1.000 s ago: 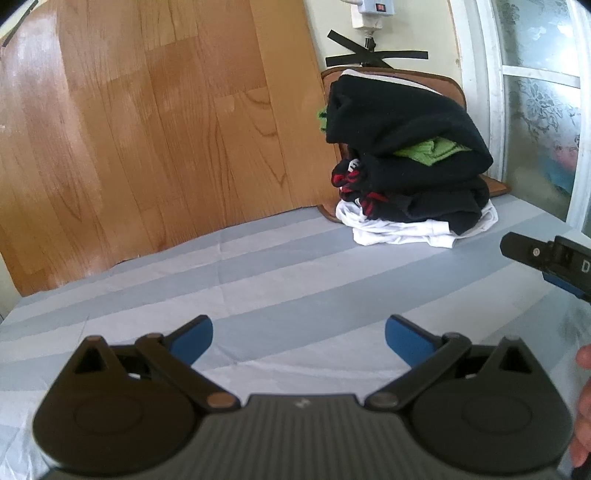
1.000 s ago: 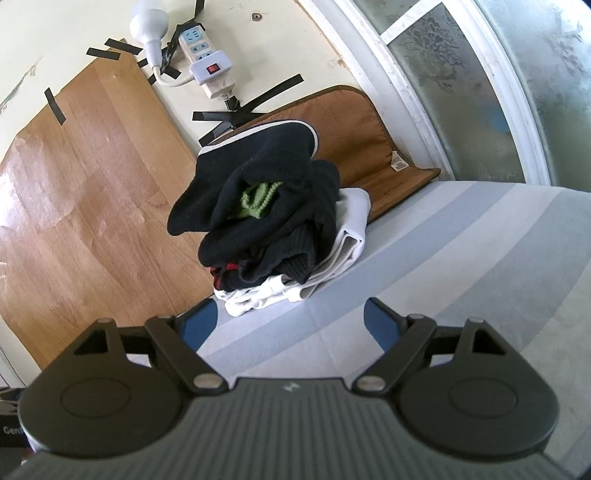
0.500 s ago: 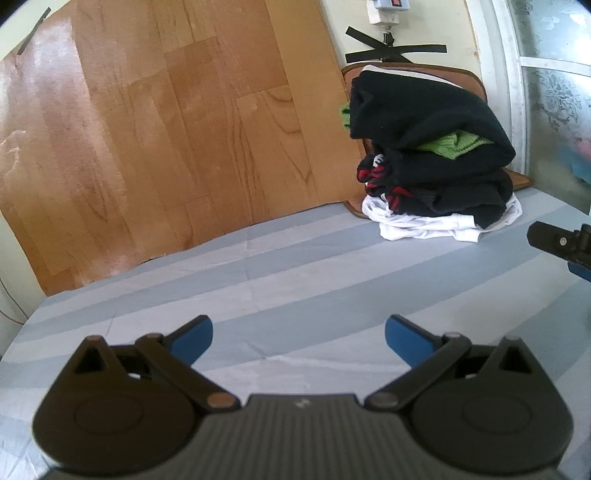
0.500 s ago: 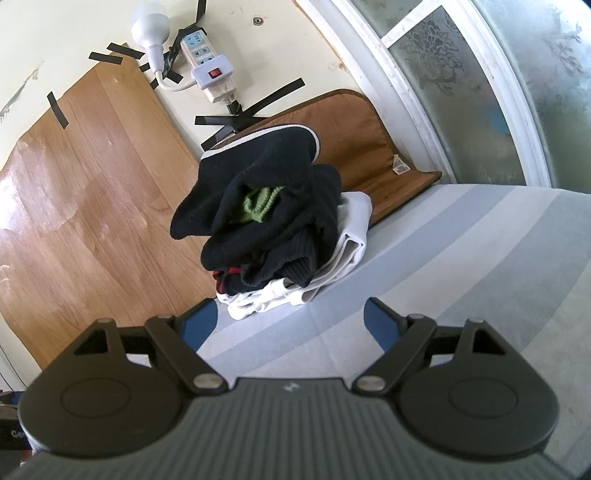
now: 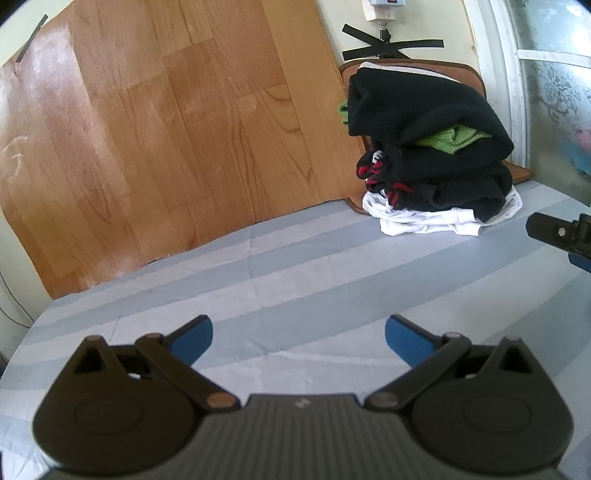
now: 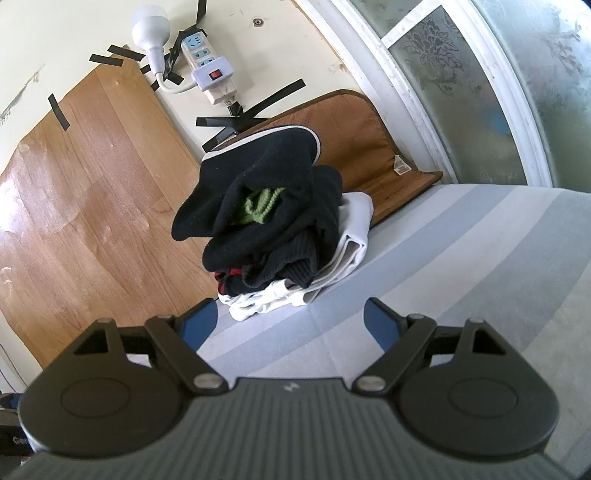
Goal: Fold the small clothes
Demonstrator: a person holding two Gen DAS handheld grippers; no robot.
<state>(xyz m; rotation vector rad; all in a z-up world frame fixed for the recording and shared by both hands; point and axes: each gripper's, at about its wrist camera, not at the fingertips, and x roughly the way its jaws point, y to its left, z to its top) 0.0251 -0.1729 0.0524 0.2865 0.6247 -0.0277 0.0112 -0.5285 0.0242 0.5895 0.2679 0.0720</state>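
Clothes pile (image 5: pixel 432 147) (image 6: pixel 273 221) sits at the far edge of the striped sheet (image 5: pixel 295 266) (image 6: pixel 461 258), leaning on a brown mat (image 6: pixel 369 147) propped against the wall. Stack order, top down: black knit garments with a green piece (image 5: pixel 447 138) (image 6: pixel 258 206) tucked between them, a red-and-black item low on the left side, white garment (image 5: pixel 436 219) (image 6: pixel 347 251) at the bottom touching the sheet.

Left gripper (image 5: pixel 299 336): fingers spread wide, holding nothing, over bare sheet, well apart from the pile. Nothing lies between it and the pile. Tip of the right gripper shows at the right edge of the left view, beside the pile.

Right gripper (image 6: pixel 290 319): fingers spread wide, holding nothing, near the pile; the white garment's hem shows just above the gap between the fingers.

Around: wood-grain panel (image 5: pixel 155 129) (image 6: pixel 92 192) taped to the wall left of the pile, power strip (image 6: pixel 210 70) and white bulb (image 6: pixel 149 22) taped above it, frosted window (image 6: pixel 480 74) on the right.
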